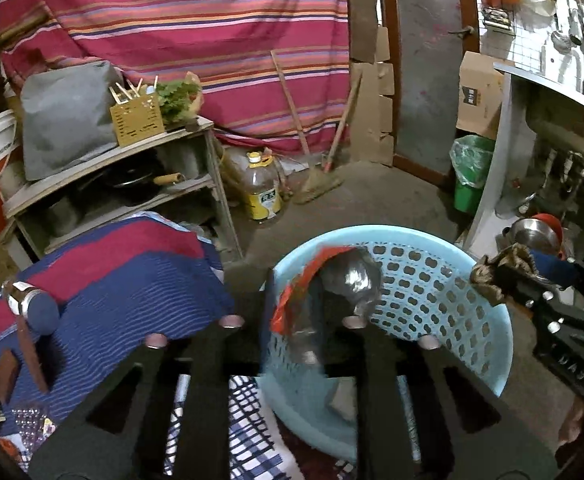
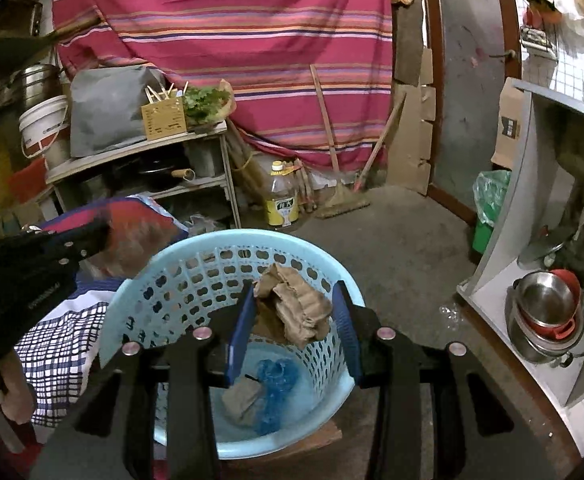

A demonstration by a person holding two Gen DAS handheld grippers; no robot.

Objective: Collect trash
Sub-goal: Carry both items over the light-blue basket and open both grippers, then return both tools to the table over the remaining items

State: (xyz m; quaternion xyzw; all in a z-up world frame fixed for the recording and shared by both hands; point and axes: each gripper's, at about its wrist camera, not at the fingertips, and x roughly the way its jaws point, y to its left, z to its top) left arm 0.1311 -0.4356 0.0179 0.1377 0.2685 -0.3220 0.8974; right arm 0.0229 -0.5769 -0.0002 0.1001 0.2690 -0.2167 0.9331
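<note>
Cardboard, a crumpled brown scrap, sits between the right gripper's blue pads at the centre of the right wrist view, and it looks light, soft and already crushed, so I judge it needs only a mild squeeze across its bunched middle. The jaws stand fairly wide around it: the left pad touches its edge, the right pad seems just apart from it, so whether it is truly pinched or only resting there I cannot tell. It hangs over the mouth of the pale blue perforated basket, whose floor, lower in the frame, already holds a blue crumpled plastic piece and a grey-brown wad. In the left wrist view, a clear plastic bottle with a red label shows blurred at centre frame, between and just ahead of the left gripper's black fingers, over the near rim of the same basket. Such a bottle should be light, springy and a bit slippery, best taken across its body where it can dent. Blur hides whether those jaws press it or stand clear of it. The same scrap and the other tool appear at the right edge of this view, above the basket's far wall.
</note>
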